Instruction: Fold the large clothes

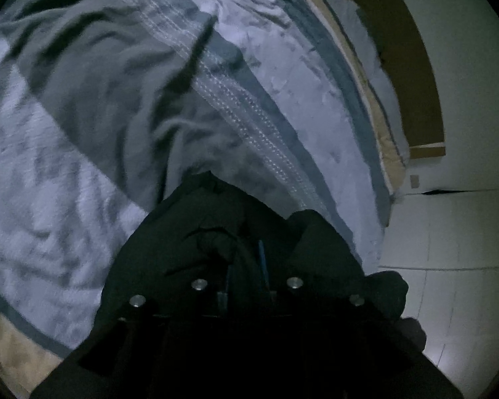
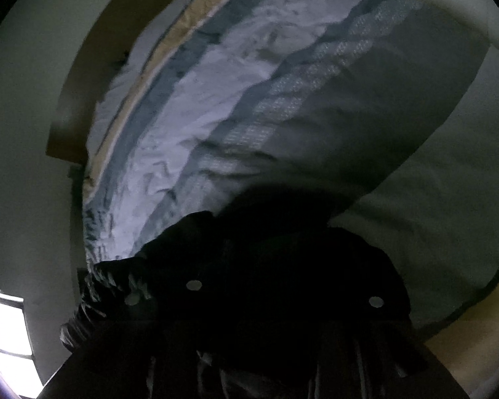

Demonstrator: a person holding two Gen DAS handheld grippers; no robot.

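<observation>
Left wrist view, dim. Left gripper (image 1: 246,266) at bottom centre of the frame, draped in dark cloth (image 1: 189,232); finger state not discernible. Grey garment (image 1: 116,99) with pale stitched bands lies rumpled across the upper left and centre, on a light patterned bedspread (image 1: 33,199). White tiled floor (image 1: 449,249) at right; brown panel (image 1: 399,50) at upper right.

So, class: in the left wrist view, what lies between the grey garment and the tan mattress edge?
The pale patterned bedsheet with its blue-grey border band, seen in the left wrist view.
</observation>
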